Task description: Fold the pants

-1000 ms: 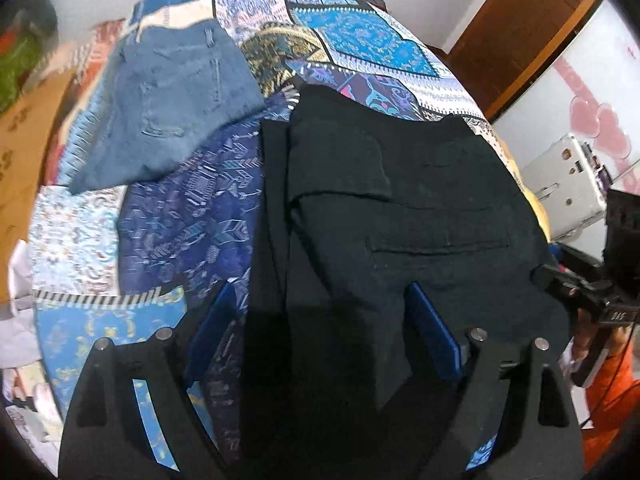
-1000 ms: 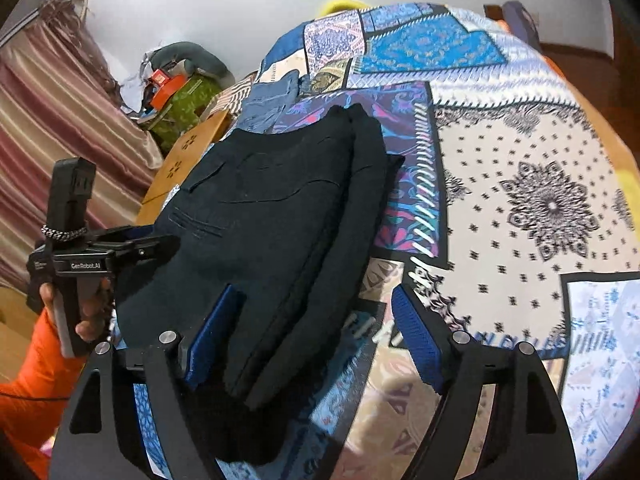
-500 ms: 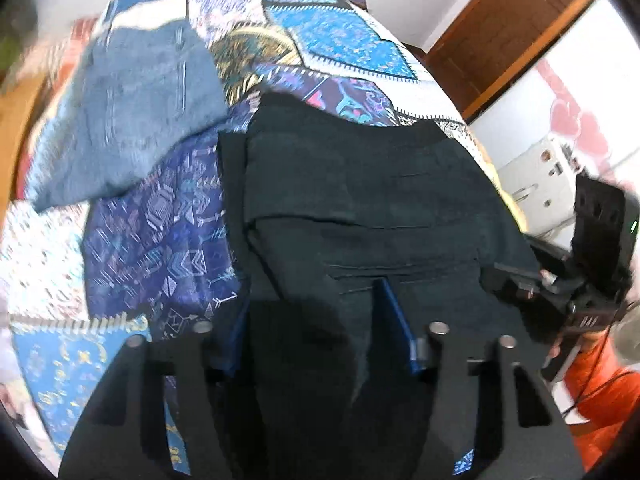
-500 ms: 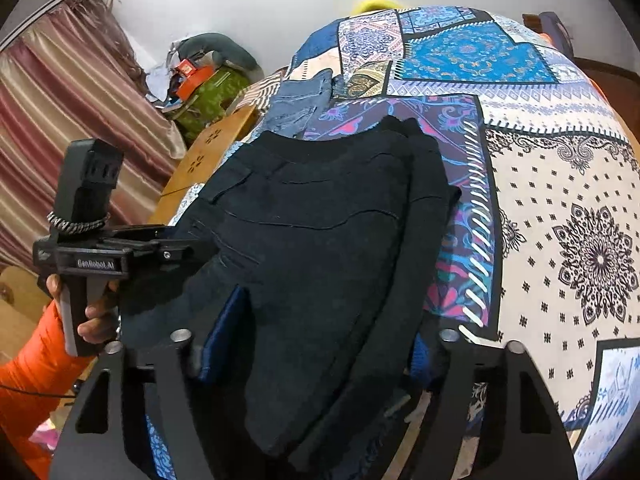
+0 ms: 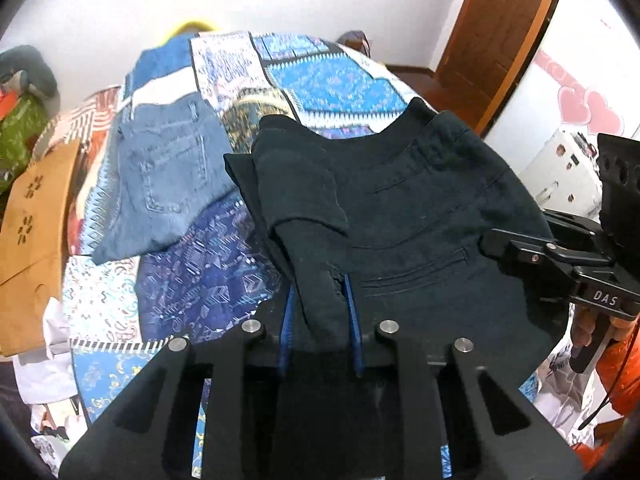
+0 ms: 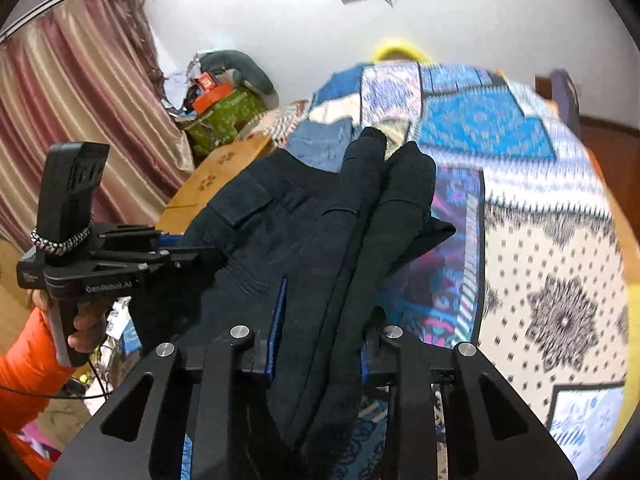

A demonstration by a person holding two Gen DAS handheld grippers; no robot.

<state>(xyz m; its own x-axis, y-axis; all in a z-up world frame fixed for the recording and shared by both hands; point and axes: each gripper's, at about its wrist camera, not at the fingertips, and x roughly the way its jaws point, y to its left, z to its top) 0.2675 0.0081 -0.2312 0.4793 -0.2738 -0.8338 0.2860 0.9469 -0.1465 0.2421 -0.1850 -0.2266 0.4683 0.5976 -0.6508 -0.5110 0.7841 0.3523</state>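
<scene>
Black pants (image 5: 420, 216), folded lengthwise, lie on a patchwork bedspread (image 5: 336, 84) with their near end raised. My left gripper (image 5: 320, 288) has a bunched fold of the black cloth between its blue pads; its jaws are closing and press on it. My right gripper (image 6: 322, 320) holds the thick near edge of the pants (image 6: 304, 232) the same way, with its jaws closing on the cloth. Each gripper shows in the other's view: the right one (image 5: 520, 248) at the pants' right side, the left one (image 6: 188, 252) at their left side.
Folded blue jeans (image 5: 168, 176) lie on the bed to the left of the black pants. A brown cardboard piece (image 5: 32, 216) stands off the bed's left edge, with a green bag (image 6: 224, 120) and curtain (image 6: 80, 100) behind. A wooden door (image 5: 500, 40) is at the right.
Both grippers' jaws went from wide apart to pinched on the black cloth. Both hands rose, lifting the near end of the pants off the bedspread.
</scene>
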